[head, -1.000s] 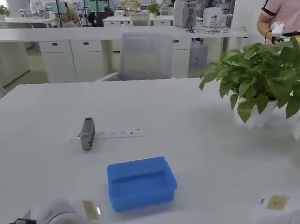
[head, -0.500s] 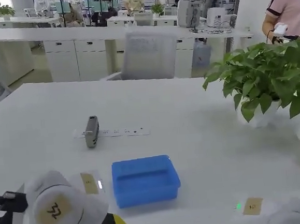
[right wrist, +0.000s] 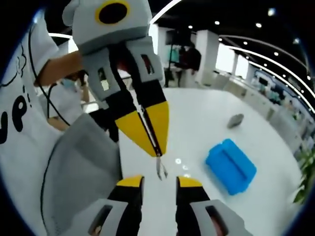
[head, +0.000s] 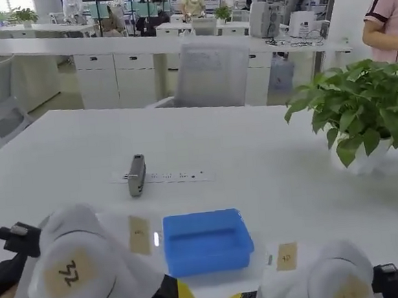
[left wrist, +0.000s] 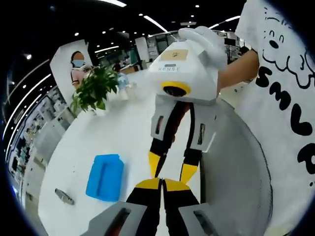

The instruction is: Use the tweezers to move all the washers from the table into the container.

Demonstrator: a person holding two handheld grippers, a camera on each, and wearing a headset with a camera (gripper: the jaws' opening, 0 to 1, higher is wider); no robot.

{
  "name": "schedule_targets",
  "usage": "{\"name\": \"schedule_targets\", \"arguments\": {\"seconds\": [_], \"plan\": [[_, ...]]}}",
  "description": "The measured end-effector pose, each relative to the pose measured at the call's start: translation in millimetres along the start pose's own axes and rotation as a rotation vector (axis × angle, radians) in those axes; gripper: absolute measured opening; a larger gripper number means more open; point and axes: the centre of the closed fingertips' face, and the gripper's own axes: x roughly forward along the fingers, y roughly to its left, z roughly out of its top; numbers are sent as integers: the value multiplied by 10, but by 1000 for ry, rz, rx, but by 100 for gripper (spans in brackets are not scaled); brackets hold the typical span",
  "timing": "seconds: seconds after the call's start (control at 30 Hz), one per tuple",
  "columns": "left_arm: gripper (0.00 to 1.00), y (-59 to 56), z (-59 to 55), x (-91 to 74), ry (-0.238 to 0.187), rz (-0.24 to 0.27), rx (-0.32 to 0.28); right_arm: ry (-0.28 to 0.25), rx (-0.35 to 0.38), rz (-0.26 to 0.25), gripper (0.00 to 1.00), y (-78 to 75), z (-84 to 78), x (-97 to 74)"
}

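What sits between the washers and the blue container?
Nothing visible does. In the right gripper view, the glints that look like washers have only bare table between them and the blue container. The left gripper, shut on the tweezers, hangs beside them.

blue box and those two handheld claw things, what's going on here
A person holds two tools over a white table. The left tool is shut on thin metal tweezers; the right tool faces it with jaws open. The blue container sits just ahead on the table. Tiny bright specks near the tweezers' tips may be washers.
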Motion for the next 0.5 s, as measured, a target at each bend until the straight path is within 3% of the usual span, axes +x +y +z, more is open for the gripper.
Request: {"name": "schedule_targets", "arguments": {"seconds": [0.17,0.5], "plan": [[0,-98,136,-68,-63,-48,37,-6,-34,40,20,114,18,7],[0,-193,145,-5,-51,-100,59,22,-70,46,8,111,-72,68]]}}
